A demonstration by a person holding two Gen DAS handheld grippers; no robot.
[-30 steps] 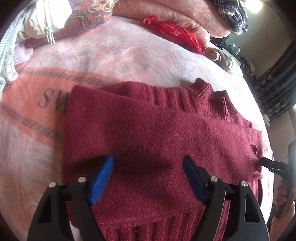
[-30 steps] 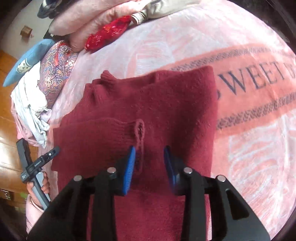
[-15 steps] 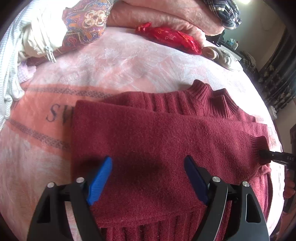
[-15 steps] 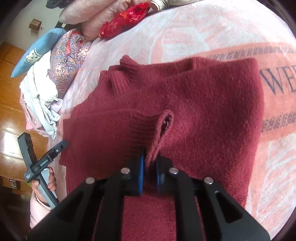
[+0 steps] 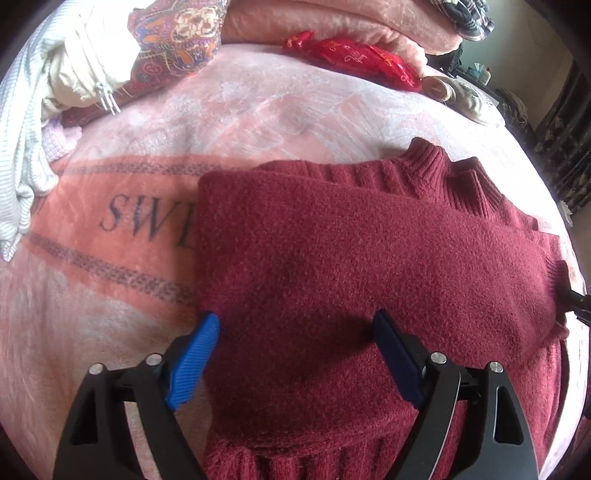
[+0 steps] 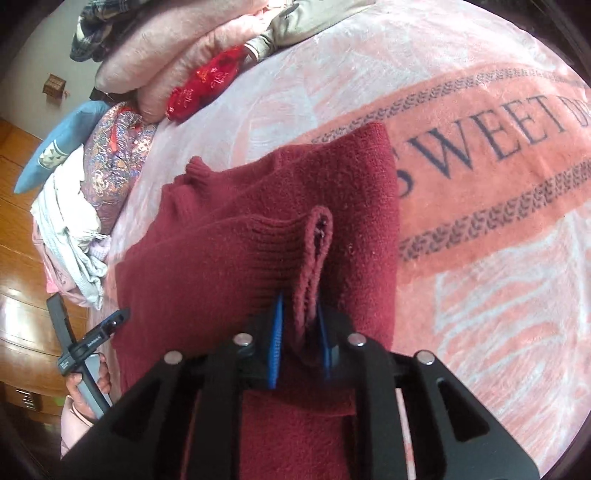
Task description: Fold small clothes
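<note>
A dark red knit sweater (image 5: 362, 258) lies on a pink blanket (image 5: 229, 110), one sleeve folded across its body. My left gripper (image 5: 295, 354) is open, its blue pads astride the sweater's lower left part, holding nothing. In the right wrist view the sweater (image 6: 229, 266) shows with its ribbed sleeve cuff (image 6: 314, 251) standing up. My right gripper (image 6: 299, 336) is shut on that cuff and lifts it a little off the body. The right gripper's tip shows at the left wrist view's right edge (image 5: 576, 302).
A red packet (image 5: 354, 59), pink pillows (image 5: 332, 22) and a pile of patterned and white clothes (image 5: 74, 74) lie at the far side of the bed. The blanket carries "SWEET" lettering (image 6: 480, 140). A wooden floor (image 6: 14, 206) lies beyond the bed's left edge.
My right gripper has closed on the sleeve cuff and raised it. My left gripper has shifted left toward the sweater's side edge, still open.
</note>
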